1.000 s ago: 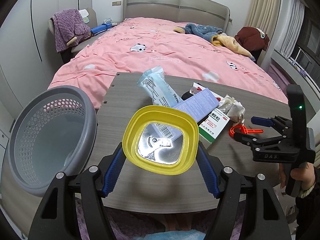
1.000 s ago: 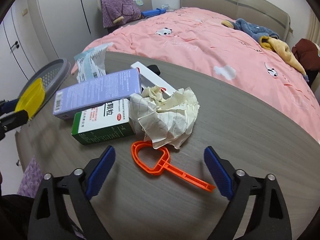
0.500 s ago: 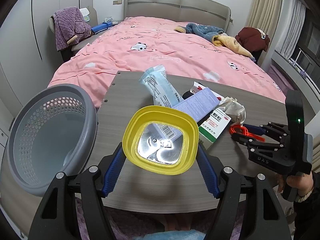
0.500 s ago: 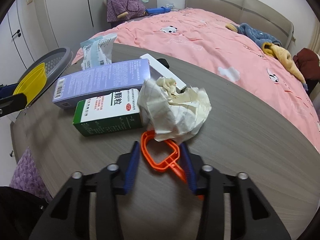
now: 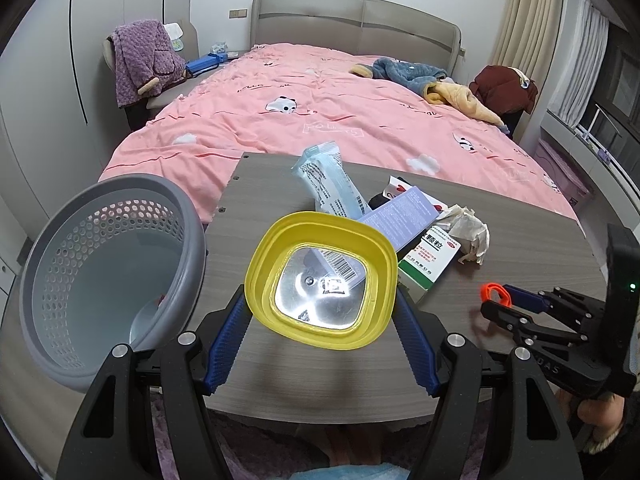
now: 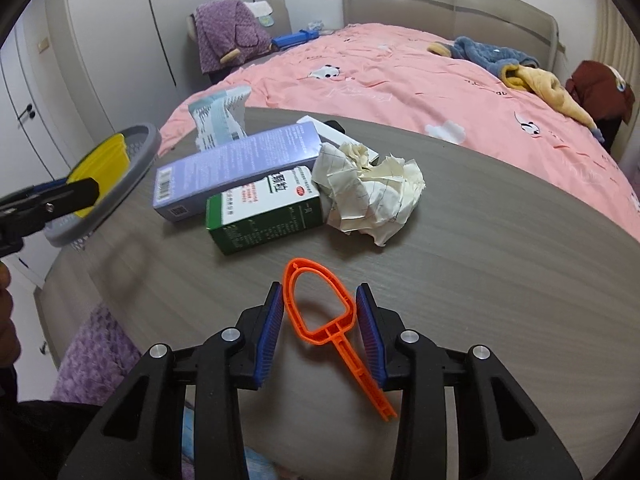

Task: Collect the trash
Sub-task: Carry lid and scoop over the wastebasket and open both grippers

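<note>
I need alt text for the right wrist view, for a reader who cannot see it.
The right gripper is shut on an orange plastic loop tool above a grey table. Beyond lie a green box, a purple box and crumpled paper, with a pink bed behind.

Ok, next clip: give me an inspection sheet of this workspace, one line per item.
Surface: grey wood-grain table, trash piled toward its far side.
Job's things: grey perforated basket at the table's left edge; yellow lid; orange plastic tool; purple box lying on the green-and-white box; crumpled paper; blue-white wrapper.
Clutter: white box, partly hidden behind the purple box.
Grippers: left gripper clamps the yellow lid; right gripper closed around the orange tool's loop.
Cables: nothing seen.
Surroundings: pink bed with clothes; chair draped in a purple garment.
</note>
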`<state>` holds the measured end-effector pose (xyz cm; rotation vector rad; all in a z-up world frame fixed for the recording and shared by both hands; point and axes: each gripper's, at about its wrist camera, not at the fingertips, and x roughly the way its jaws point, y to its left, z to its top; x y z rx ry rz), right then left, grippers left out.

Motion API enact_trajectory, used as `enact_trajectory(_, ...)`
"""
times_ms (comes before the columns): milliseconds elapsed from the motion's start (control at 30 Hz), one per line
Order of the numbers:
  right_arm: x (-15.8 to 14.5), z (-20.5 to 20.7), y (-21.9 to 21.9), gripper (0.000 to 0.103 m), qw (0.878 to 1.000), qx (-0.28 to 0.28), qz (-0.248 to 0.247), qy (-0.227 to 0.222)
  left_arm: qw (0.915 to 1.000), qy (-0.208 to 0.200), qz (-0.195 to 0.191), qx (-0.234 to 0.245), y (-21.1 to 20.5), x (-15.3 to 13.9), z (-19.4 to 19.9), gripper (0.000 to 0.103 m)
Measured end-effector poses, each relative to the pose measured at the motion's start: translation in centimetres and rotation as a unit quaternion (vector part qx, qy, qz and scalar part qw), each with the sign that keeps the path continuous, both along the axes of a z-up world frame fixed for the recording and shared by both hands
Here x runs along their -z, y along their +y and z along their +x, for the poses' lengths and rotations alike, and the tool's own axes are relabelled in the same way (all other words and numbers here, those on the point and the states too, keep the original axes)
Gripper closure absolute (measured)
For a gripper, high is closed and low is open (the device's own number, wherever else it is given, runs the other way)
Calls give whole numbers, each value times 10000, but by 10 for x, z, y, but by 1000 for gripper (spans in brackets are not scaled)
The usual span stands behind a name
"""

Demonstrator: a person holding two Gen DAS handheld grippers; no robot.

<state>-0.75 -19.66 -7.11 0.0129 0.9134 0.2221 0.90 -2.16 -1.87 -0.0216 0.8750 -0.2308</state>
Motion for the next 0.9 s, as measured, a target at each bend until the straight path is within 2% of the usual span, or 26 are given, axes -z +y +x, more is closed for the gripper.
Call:
enact_trajectory(233, -21, -10, 22, 66, 9992, 98, 299, -233, 9999, -89, -95, -95, 20, -2, -4, 35)
enact_trajectory(433, -42, 3, 63, 66, 9974, -163, 569, -400, 9988, -201, -32, -435, 60, -1, -8, 35)
enact_trajectory(633, -56, 28, 127, 66, 9938, -658, 750, -498, 9945, -201, 54, -1026, 121, 4, -5, 35)
enact_trajectory(900, -66, 67, 220, 66, 9858, -1402, 812, -441, 9835, -237, 219, -1781, 200, 9, 1, 35)
